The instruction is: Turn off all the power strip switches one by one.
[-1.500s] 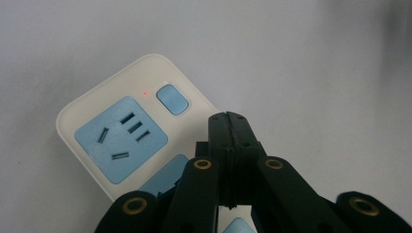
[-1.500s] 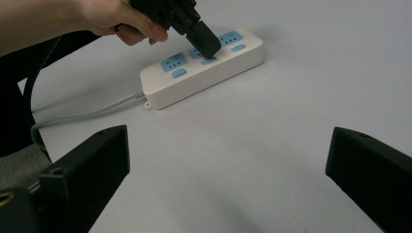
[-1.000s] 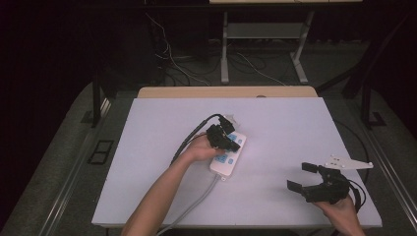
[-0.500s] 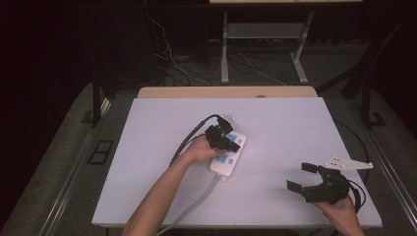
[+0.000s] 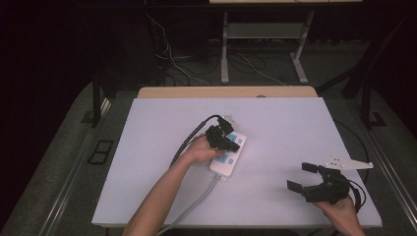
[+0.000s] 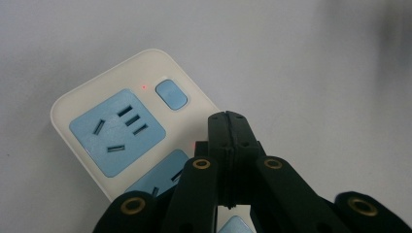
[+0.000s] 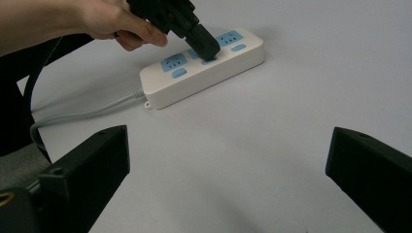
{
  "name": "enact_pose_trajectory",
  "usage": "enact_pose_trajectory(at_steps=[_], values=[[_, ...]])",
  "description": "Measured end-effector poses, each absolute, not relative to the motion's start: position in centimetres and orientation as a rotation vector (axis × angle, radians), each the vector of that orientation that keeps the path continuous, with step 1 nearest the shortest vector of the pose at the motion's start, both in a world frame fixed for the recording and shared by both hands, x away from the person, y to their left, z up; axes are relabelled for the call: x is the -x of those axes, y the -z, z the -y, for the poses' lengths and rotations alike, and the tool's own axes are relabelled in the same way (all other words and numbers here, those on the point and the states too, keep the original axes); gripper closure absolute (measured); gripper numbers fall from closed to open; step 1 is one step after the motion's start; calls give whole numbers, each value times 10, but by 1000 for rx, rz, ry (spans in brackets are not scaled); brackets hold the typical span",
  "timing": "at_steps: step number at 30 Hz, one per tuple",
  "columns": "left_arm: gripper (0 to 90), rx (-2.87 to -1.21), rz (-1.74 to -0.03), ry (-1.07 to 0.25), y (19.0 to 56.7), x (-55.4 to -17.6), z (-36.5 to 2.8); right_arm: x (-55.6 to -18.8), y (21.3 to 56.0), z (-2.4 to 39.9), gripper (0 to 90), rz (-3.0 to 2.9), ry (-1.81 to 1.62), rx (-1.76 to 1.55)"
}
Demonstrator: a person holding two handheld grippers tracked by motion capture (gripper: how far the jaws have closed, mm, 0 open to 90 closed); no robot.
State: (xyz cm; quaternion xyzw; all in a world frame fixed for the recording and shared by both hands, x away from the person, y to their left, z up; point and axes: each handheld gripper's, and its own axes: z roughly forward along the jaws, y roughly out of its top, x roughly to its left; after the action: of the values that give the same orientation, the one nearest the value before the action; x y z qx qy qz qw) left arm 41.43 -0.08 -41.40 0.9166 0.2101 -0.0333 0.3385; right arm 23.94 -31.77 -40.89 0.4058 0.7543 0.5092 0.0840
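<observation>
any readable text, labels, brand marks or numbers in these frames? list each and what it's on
None readable.
power strip: no printing or brand shows on its white face; only blue sockets, blue buttons and a small red light.
left gripper, jaws closed together: no markings.
right gripper, jaws wide apart: no markings.
table: plain white, no text.

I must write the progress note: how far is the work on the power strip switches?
Done: a red light glows beside the end switch. In hand: the shut left gripper presses its tips on the white power strip with blue sockets, at the middle switch. Left: the third switch; the open right gripper waits apart.
</observation>
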Motion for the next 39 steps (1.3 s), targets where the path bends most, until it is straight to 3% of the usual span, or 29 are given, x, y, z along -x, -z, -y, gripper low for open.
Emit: enact_pose_trajectory(at_steps=[39], values=[[895, -2393, -526, 24, 382, -426, 5, -240, 409, 321, 19, -2241, -1523, -1219]])
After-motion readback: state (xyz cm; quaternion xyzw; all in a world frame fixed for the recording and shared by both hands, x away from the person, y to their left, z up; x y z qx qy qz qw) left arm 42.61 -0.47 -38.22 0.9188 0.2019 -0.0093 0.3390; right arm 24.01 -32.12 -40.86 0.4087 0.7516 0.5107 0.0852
